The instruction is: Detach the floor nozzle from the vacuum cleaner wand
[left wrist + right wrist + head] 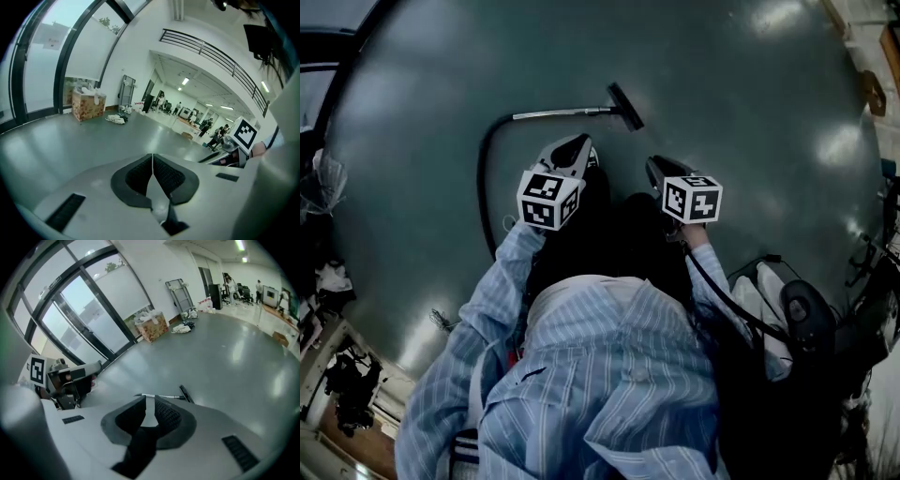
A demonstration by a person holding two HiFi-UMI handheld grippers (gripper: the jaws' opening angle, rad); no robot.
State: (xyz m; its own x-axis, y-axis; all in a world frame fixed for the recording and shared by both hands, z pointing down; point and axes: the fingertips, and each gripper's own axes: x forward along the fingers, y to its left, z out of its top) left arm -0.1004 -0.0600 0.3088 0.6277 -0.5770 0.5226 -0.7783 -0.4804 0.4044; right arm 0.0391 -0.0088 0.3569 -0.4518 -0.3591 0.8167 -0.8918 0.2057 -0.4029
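On the grey floor ahead of me lies the vacuum's silver wand (pixel 562 113) with the black floor nozzle (pixel 625 106) on its right end. A black hose (pixel 484 178) curves from the wand's left end back toward me. My left gripper (pixel 581 145) hangs just short of the wand, shut and empty. To the right of it, my right gripper (pixel 654 167) is also shut and empty, a little further back from the nozzle. The right gripper view shows the wand (pixel 161 396) and nozzle (pixel 186 393) just beyond its closed jaws (pixel 149 404). The left gripper view shows only closed jaws (pixel 152 161) and bare floor.
A white and black vacuum body (pixel 787 309) stands at my right, with cables (pixel 727 295) running to it. A cardboard box (pixel 152 326) and loose cloths (pixel 183 327) sit by the glass wall. Clutter lines the left floor edge (pixel 337 375). People stand far off (pixel 206 126).
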